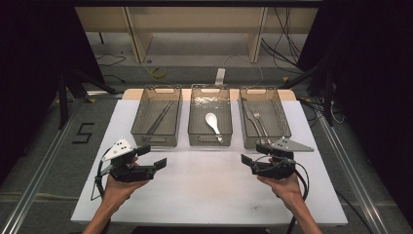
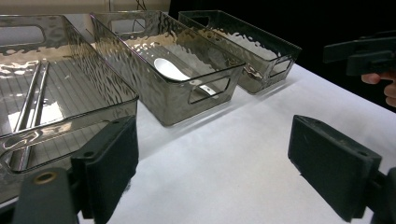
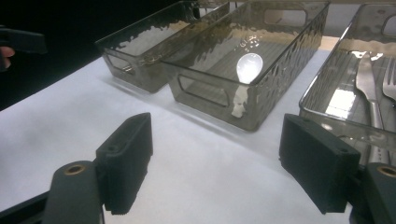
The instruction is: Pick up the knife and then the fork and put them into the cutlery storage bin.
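While both hands are kept low over the white table (image 1: pixel 204 185), the left gripper (image 1: pixel 153 158) is seen in the high view at the near left, its jaws spread wide and nothing caught between them; in the left gripper view the two black pads (image 2: pixel 109 168) are set well apart over bare table surface. The right gripper (image 1: pixel 253 158) is held at the near right, just in front of the right bin (image 1: pixel 285 127). Its jaws are likewise parted wide and empty, with only white surface seen between them in the right gripper view. Three smoky transparent bins are lined up side by side across the far half of the table. In the left bin (image 1: pixel 141 127), a pair of metal chopsticks (image 1: pixel 159 117) is laid lengthwise along the floor. In the middle bin (image 1: pixel 193 127), a white spoon (image 1: pixel 213 124) is laid with its bowl toward the far end. In the right bin, nearest the right gripper, a knife (image 1: pixel 252 121) and a fork (image 1: pixel 260 123) are laid side by side, touched by neither gripper.
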The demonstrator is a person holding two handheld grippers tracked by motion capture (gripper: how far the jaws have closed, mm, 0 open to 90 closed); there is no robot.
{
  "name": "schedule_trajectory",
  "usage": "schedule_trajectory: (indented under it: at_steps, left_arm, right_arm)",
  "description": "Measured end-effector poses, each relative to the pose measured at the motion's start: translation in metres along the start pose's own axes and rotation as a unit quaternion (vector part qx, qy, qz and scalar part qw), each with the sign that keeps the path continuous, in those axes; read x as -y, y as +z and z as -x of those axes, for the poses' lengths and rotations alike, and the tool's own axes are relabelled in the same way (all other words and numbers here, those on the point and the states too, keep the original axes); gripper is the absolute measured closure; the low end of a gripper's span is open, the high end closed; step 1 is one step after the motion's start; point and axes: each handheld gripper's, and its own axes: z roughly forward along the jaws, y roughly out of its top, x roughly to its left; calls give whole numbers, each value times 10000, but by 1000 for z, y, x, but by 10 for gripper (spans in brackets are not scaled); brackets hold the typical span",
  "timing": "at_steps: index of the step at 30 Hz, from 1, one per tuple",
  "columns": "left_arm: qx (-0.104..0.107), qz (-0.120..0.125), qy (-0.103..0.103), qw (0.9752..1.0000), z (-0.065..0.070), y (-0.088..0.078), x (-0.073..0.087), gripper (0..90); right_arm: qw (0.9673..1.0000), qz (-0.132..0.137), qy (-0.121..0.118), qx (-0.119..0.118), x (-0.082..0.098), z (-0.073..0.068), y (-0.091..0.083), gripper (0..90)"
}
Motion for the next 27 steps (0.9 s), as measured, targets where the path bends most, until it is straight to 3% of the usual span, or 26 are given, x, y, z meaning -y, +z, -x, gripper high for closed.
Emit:
schedule_trajectory:
  at_steps: [4, 12, 27]
  left_arm:
    - [26, -29, 21, 10000, 0, 0, 0, 157]
    - [88, -94, 24, 9999, 1, 2, 0, 157]
    - [110, -123, 44, 9999, 1, 2, 1, 157]
  right_arm:
    - [9999, 106, 65, -45, 8, -4, -8, 256]
    - [9999, 127, -44, -105, 22, -12, -14, 242]
    - [9998, 205, -87, -1, 33, -14, -19, 234]
